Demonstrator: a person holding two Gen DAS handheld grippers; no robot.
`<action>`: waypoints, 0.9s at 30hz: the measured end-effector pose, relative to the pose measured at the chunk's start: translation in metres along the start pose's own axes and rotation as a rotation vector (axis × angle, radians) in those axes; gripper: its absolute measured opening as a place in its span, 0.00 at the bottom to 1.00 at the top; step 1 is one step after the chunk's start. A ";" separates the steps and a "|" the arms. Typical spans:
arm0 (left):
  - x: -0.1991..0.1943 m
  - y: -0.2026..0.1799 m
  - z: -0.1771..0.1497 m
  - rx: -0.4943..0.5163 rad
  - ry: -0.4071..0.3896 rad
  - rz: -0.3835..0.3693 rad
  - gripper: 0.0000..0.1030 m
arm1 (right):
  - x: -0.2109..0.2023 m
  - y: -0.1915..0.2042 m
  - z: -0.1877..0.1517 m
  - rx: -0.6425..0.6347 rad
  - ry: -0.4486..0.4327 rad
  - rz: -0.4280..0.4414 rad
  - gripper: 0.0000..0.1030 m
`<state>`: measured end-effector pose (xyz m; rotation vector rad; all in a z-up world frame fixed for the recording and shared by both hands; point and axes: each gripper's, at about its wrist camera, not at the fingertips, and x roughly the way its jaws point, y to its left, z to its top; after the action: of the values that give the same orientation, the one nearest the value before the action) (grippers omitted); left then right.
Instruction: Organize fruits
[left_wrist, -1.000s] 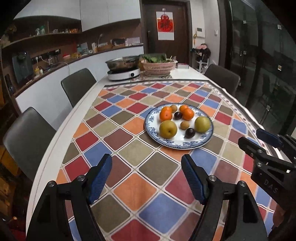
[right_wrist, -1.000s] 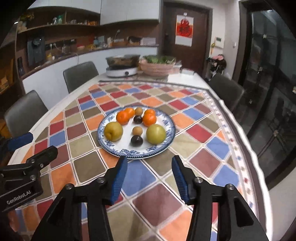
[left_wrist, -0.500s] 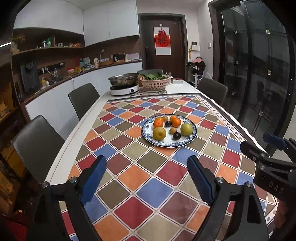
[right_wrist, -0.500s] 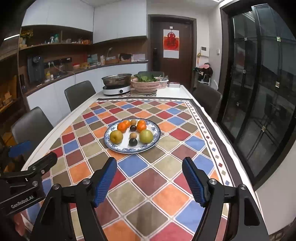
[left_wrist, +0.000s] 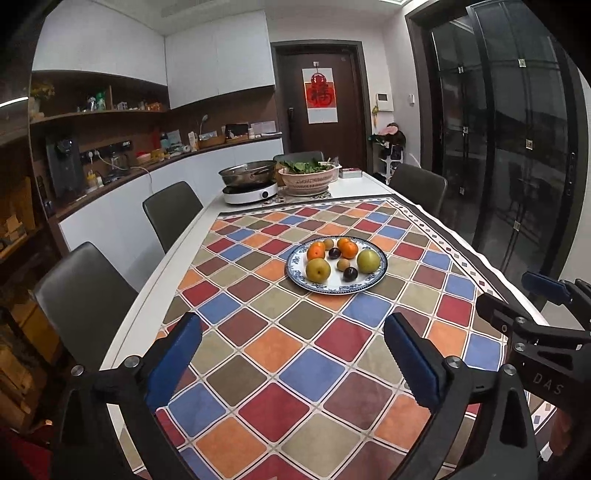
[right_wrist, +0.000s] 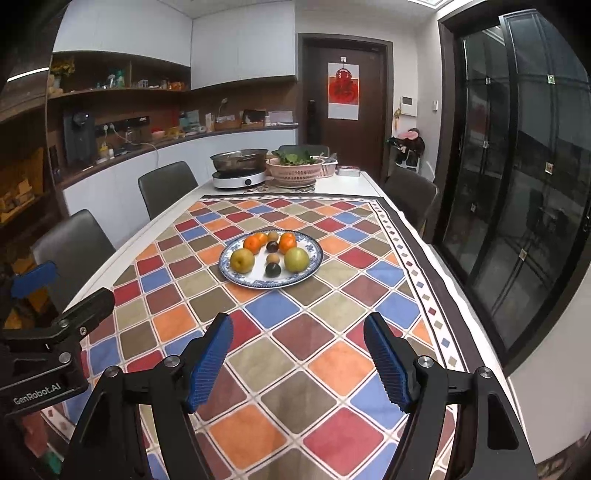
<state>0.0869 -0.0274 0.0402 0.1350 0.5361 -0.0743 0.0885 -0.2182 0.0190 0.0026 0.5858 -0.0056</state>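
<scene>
A blue-and-white plate (left_wrist: 369, 286) (right_wrist: 308, 273) sits mid-table on a chequered cloth. It holds two yellow-green pears (left_wrist: 317, 269) (left_wrist: 368, 261), two oranges (left_wrist: 316, 252) (left_wrist: 348, 249), two dark plums (left_wrist: 350, 274), and small brown fruits (left_wrist: 343, 263). My left gripper (left_wrist: 293, 354) is open and empty, well back from the plate over the near cloth. My right gripper (right_wrist: 298, 354) is open and empty too, also back from the plate. Each gripper shows at the other view's edge (left_wrist: 532, 321) (right_wrist: 55, 317).
An induction cooker with a steel pot (left_wrist: 251, 184) and a pink basket of greens (left_wrist: 308, 177) stand at the table's far end. Grey chairs (left_wrist: 85, 295) (left_wrist: 171, 210) line the left side, another (left_wrist: 417, 184) at far right. Glass doors are on the right.
Both grippers have pulled back and up from the plate, so the plate looks smaller and farther. Both stay open and empty. The fruit has not moved.
</scene>
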 end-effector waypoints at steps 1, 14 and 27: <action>-0.001 0.000 0.000 0.000 -0.003 0.001 0.98 | 0.000 0.000 0.000 0.000 0.000 0.000 0.71; -0.007 0.003 -0.001 0.003 -0.019 0.012 1.00 | -0.007 0.008 -0.003 -0.018 -0.019 -0.013 0.71; -0.009 0.007 -0.004 0.002 -0.012 0.009 1.00 | -0.006 0.010 -0.003 -0.025 -0.004 -0.003 0.71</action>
<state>0.0780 -0.0194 0.0418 0.1389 0.5236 -0.0673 0.0818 -0.2081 0.0204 -0.0224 0.5818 -0.0016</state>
